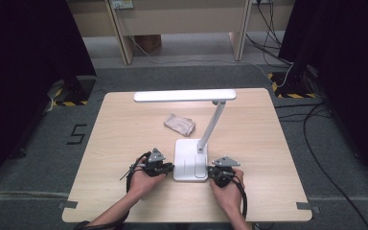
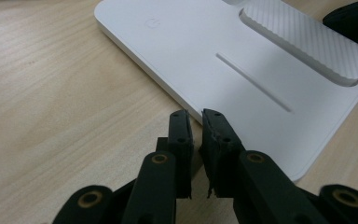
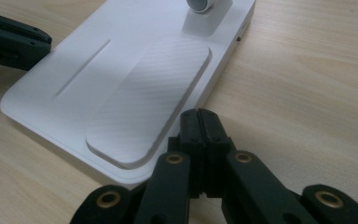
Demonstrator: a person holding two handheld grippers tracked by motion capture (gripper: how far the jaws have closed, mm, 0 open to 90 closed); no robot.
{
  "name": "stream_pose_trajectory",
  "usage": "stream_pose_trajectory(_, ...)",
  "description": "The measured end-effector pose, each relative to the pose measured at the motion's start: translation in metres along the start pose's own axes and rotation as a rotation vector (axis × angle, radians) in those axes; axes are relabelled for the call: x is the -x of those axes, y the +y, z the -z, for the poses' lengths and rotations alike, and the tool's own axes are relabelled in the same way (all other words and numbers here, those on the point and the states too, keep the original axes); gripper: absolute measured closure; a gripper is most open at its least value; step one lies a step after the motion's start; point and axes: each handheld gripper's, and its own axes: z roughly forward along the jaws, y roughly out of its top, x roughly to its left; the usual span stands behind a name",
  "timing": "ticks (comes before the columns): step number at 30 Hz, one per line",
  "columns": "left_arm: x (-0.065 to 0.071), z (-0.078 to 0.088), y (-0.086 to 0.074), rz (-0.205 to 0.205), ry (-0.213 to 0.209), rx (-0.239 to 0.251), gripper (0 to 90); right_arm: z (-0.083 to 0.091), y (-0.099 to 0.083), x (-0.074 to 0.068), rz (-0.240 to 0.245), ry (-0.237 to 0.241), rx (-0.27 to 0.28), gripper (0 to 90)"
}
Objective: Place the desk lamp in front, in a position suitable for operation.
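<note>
White plastic is what both claws sit beside — the flat base point(image 1: 190, 159) of a desk lamp, near the front middle of the wooden table point(image 1: 124, 139). Closest to the person, the left gripper point(image 1: 168, 167) rests at about 9 o'clock from the base, and its jaws are almost together with a thin gap and nothing in it; in the left gripper view its tips point(image 2: 196, 122) sit right at the base's edge point(image 2: 242, 93). The right gripper point(image 1: 213, 172) is at about 3 o'clock from the base, with its jaws pressed fully together on nothing, just beside the near corner by the ribbed pad point(image 3: 149, 100). Neither claw holds the lamp. I think they are set to push or steady the base from both sides. What could go wrong: closed tips on smooth plastic can slip off, and a push from one side alone could spin the base or slide it away. The lamp is also top-heavy, so a hard shove low down might tip it. The base's long side runs from 6 to 12 o'clock. The stem point(image 1: 212, 123) rises from its far right part and leans toward 1 o'clock. On top, the long lamp head point(image 1: 184, 95) lies level, running 9 to 3 — it sticks out toward 9. Farther back at 11 o'clock from the base lies a crumpled cloth point(image 1: 179, 124), well apart from the lamp.
</note>
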Motion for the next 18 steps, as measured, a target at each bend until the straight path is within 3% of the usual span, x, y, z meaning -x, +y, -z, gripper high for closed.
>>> stream_pose_trajectory(5, -0.003, 0.000, 0.000, 0.010, 0.000, 0.005, 80.2, 0.000, -0.001, -0.001, 0.020, 0.004, 0.006, 87.1)
stream_pose_trajectory(11, -0.006, 0.007, 0.000, 0.006, 0.002, 0.046, 74.7, 0.005, 0.002, 0.004, 0.014, 0.002, 0.038, 72.4)
stream_pose_trajectory(14, -0.010, 0.014, 0.002, -0.018, 0.031, 0.070, 66.6, 0.009, 0.002, 0.011, 0.005, 0.010, 0.055, 63.7)
stream_pose_trajectory(18, -0.014, 0.022, 0.004, 0.002, 0.058, 0.098, 53.3, 0.017, 0.000, 0.020, -0.008, 0.007, 0.072, 57.3)
